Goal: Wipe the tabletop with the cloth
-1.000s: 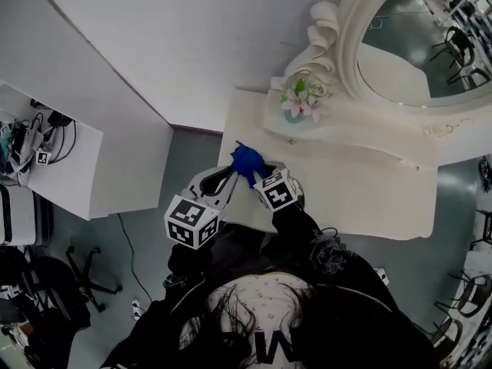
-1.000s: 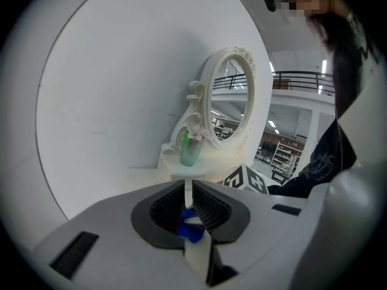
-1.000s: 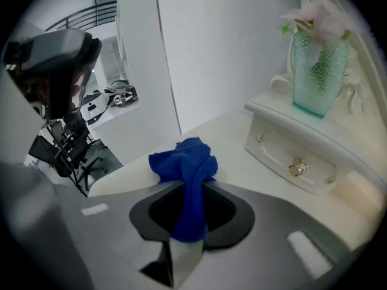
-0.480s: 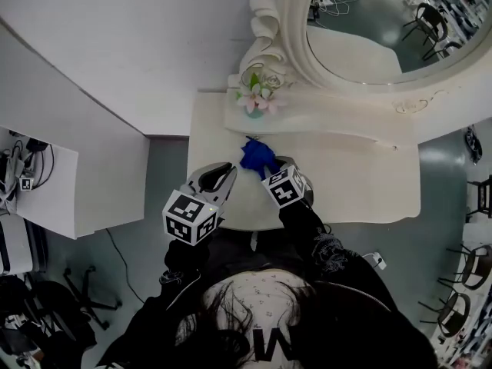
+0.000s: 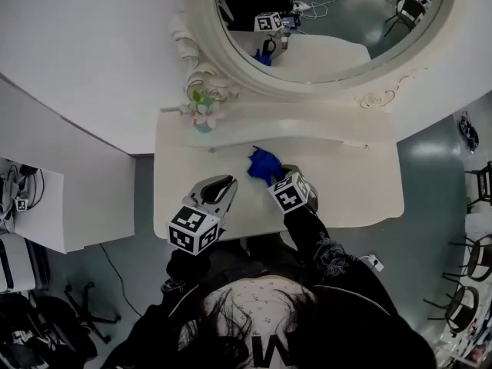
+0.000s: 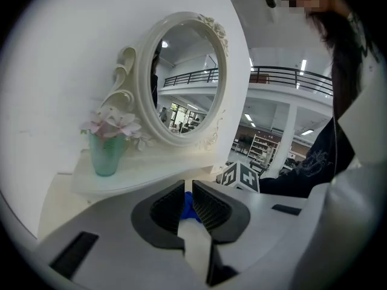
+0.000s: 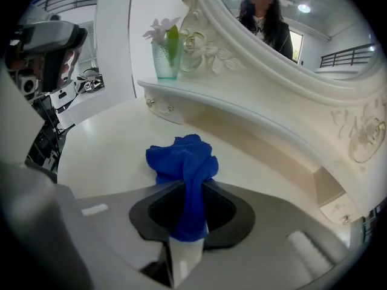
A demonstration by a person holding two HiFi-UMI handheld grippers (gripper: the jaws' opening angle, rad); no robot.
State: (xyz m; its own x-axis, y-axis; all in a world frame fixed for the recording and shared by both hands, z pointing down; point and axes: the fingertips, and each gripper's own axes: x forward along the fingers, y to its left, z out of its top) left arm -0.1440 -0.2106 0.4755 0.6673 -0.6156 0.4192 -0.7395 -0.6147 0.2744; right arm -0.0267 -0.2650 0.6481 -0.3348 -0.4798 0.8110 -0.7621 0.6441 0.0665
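Note:
The blue cloth (image 5: 264,164) lies bunched on the cream tabletop (image 5: 346,183), just in front of the raised shelf. My right gripper (image 5: 275,174) is shut on its near end. In the right gripper view the cloth (image 7: 181,157) runs down between the dark pads, with my right gripper (image 7: 192,189) pinching it low over the table. My left gripper (image 5: 224,184) hovers over the left part of the table, apart from the cloth. In its own view my left gripper (image 6: 189,203) has its jaws nearly together with nothing held, and a sliver of the blue cloth (image 6: 188,205) shows beyond them.
A green vase of pink flowers (image 5: 201,114) stands on the shelf at the back left. The big oval mirror (image 5: 323,21) rises behind the shelf. A white wall (image 5: 69,75) lies to the left, and the table's front edge (image 5: 231,233) is close to the person.
The right gripper has dragged the cloth rightward along the tabletop, from left of the vase to right of it. The left gripper has moved in over the table. The head camera has shifted right.

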